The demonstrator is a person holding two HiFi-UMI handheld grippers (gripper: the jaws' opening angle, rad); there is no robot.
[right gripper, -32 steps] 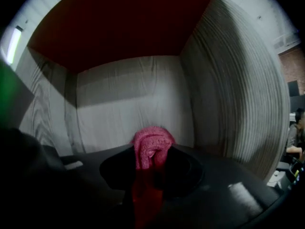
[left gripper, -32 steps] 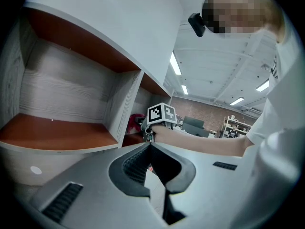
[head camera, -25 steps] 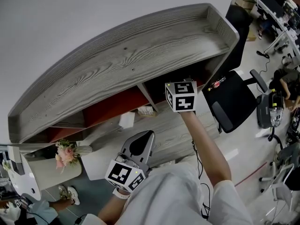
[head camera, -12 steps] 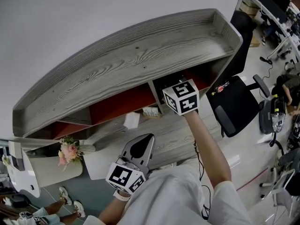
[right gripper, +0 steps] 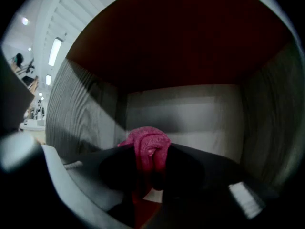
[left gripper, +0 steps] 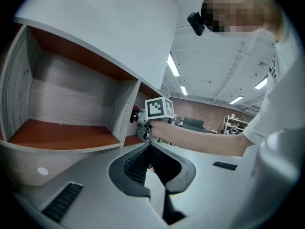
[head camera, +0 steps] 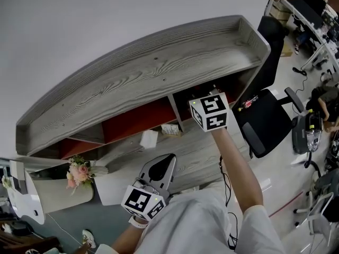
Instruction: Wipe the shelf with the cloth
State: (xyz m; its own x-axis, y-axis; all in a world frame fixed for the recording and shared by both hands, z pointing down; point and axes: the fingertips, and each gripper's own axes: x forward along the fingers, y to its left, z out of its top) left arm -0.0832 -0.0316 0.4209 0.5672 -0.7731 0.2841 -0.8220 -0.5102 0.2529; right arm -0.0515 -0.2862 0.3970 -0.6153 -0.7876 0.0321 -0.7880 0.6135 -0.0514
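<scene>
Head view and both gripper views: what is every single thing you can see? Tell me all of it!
Shelf: one, grey wood with red-brown insides, against the white wall.
Desk: one, grey wood, under the shelf.
Cloth: one, pink, inside a shelf compartment.
Flowers: one bunch, pink, below the shelf's left end.
Small box: one, white, on the desk.
Office chair: one, black, right of the shelf.
Left gripper: grey, jaws together, empty, near the person's body.
Right gripper: reaching into the shelf, shut on the cloth.
</scene>
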